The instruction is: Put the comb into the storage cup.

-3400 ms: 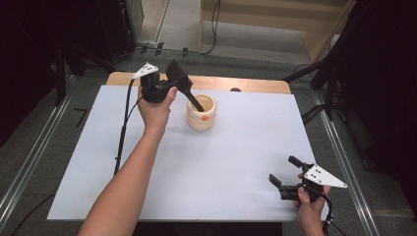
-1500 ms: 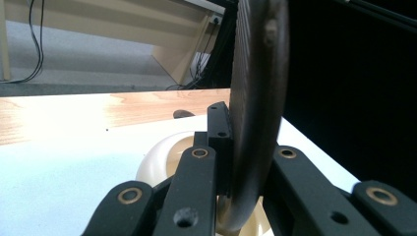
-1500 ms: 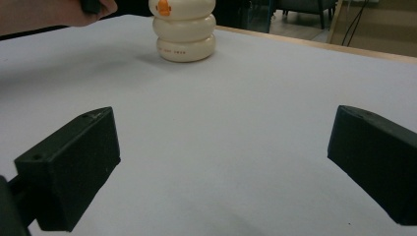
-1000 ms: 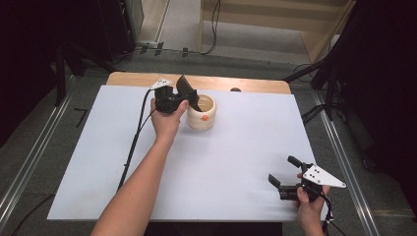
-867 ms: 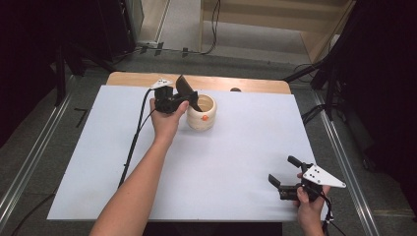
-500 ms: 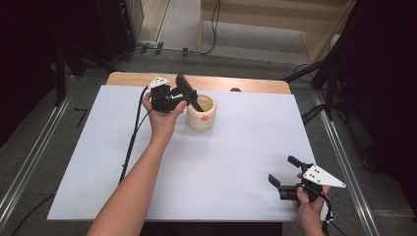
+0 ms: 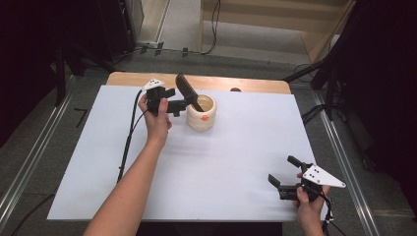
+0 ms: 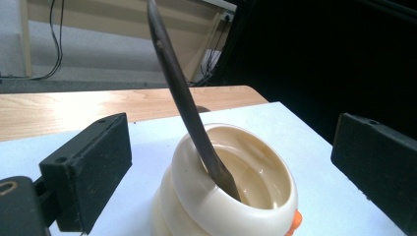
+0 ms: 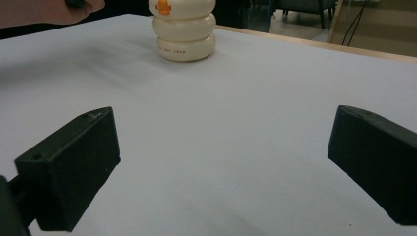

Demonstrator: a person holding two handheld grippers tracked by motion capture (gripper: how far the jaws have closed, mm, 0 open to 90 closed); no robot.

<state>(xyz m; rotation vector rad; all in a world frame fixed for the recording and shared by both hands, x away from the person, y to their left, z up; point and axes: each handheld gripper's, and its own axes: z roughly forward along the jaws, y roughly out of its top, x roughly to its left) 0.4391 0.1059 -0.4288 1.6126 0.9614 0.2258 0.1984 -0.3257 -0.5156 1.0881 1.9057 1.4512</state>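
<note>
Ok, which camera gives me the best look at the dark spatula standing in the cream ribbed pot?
The left gripper view: the dark spatula rises close up from inside the cream ribbed pot, leaning on its rim. The high view shows the spatula small and far off. The right gripper view has the pot's lower body, its top cut off.

The white sheet on the table (image 7: 221, 162) lies bare across its middle, its whole near half and its left and right edges, so a hand can pass freely there. One obstacle stands near the far edge: a cream pot (image 7: 201, 114) with a dark spatula (image 7: 188, 91) leaning out of it toward the far-left. The left gripper (image 7: 179, 104) hangs just left of the pot, jaws just opened. The right gripper (image 7: 284, 178) fills the near-right corner.
</note>
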